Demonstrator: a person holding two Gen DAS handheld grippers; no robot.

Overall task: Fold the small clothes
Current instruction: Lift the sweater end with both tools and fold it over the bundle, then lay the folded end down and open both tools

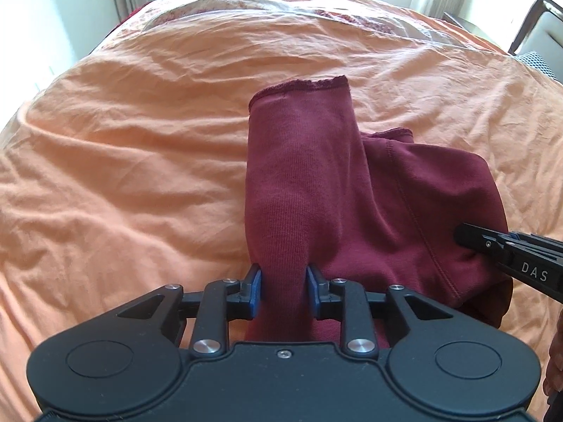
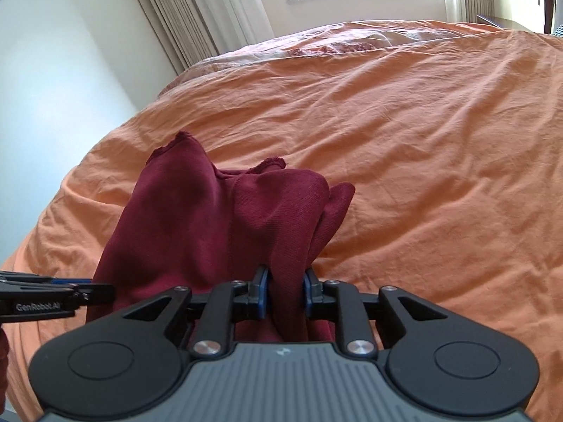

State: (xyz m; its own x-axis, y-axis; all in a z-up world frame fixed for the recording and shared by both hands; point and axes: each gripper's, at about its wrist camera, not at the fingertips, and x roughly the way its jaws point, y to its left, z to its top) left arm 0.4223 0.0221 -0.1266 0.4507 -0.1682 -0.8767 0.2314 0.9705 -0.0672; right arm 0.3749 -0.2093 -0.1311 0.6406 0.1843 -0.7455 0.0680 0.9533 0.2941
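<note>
A small maroon garment lies on an orange bedsheet. My left gripper is shut on a bunched fold of the garment, whose raw-edged end stretches away from me. My right gripper is shut on another fold of the same garment. The right gripper's tip shows at the right of the left wrist view, touching the cloth. The left gripper's tip shows at the left of the right wrist view. The garment looks lifted near the grips and slumps onto the bed farther out.
The wrinkled orange sheet covers the whole bed. Pillows or bedding lie at the far end under a bright window with curtains. A chair frame stands at the far right.
</note>
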